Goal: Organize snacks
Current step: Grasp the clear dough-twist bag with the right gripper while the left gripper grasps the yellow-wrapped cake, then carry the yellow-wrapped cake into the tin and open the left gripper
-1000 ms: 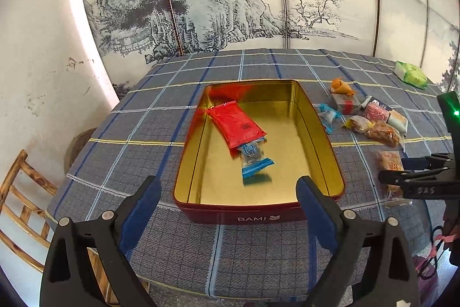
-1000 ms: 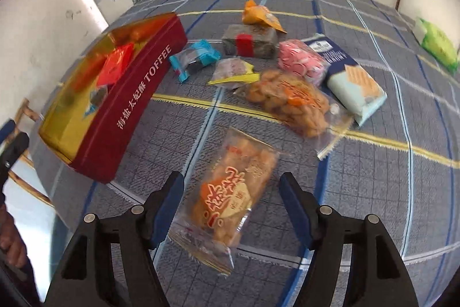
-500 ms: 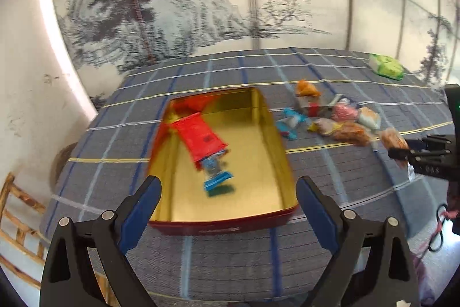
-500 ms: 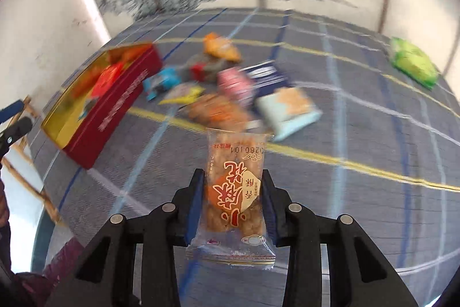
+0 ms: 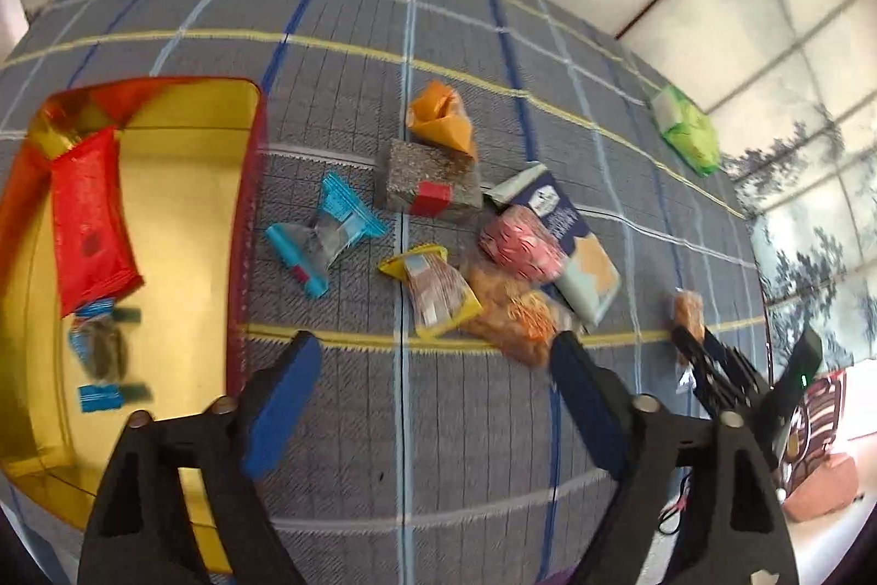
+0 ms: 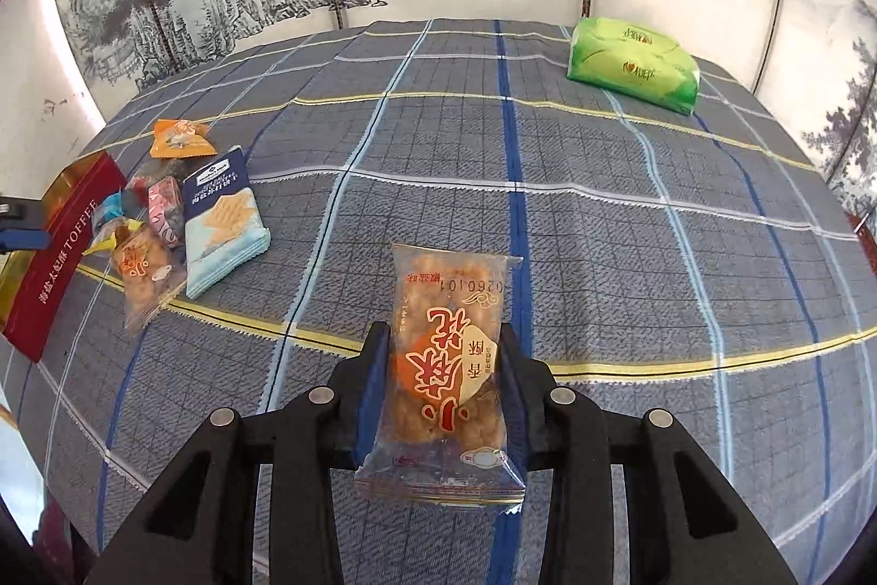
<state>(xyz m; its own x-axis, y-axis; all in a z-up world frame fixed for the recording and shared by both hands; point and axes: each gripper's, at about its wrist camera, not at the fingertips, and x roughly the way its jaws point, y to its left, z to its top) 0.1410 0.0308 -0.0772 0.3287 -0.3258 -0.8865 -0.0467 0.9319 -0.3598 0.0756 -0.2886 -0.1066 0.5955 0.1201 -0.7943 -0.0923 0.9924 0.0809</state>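
Left wrist view: left gripper (image 5: pixel 433 398) spread wide, empty, above the checked tablecloth (image 5: pixel 383 475), loose snack packets (image 5: pixel 438 294) ahead and the red-and-gold toffee tin (image 5: pixel 246 201) at left. Right wrist view: right gripper (image 6: pixel 443 393) clamped on a clear crispy-snack packet (image 6: pixel 446 365), lifted off the cloth, tin (image 6: pixel 55 256) far left

black tongs (image 6: pixel 444 382) (blue pads (image 5: pixel 282 401))

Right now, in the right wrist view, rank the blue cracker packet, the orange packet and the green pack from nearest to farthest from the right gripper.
1. Blue cracker packet, left, in the snack cluster.
2. Orange packet, farther back on the left.
3. Green pack, far right of the table.
The right gripper holds a snack bag.
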